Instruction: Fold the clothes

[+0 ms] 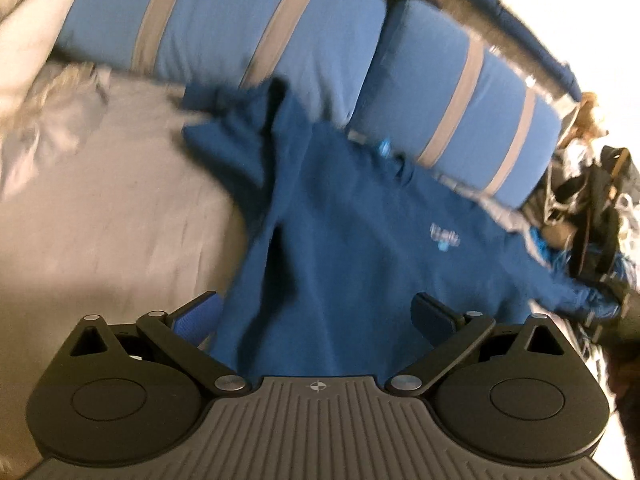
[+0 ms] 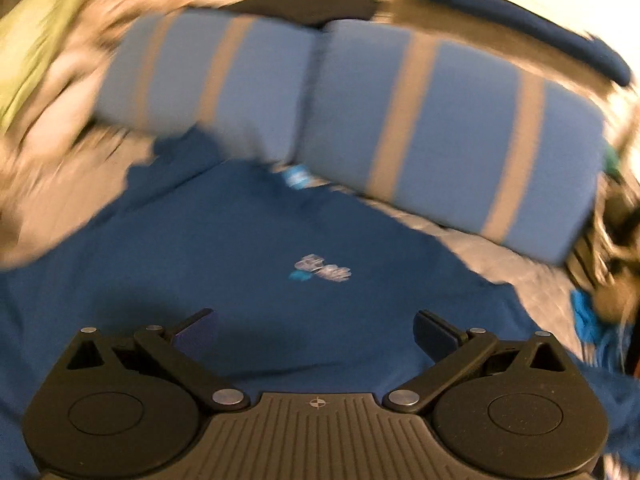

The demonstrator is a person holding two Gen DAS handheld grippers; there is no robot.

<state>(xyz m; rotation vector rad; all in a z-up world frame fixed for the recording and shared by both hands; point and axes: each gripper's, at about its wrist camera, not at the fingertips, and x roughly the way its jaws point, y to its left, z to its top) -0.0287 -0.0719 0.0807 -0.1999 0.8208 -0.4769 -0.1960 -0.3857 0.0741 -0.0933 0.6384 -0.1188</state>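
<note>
Both grippers gape over the blue shirt [image 1: 360,216].

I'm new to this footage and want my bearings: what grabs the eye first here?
A dark blue shirt lies spread on the grey bedsheet, a small pale chest logo near its middle. Behind it, two blue pillows with grey stripes line the bed's head. Both the left gripper and right gripper are open above the shirt.
</note>
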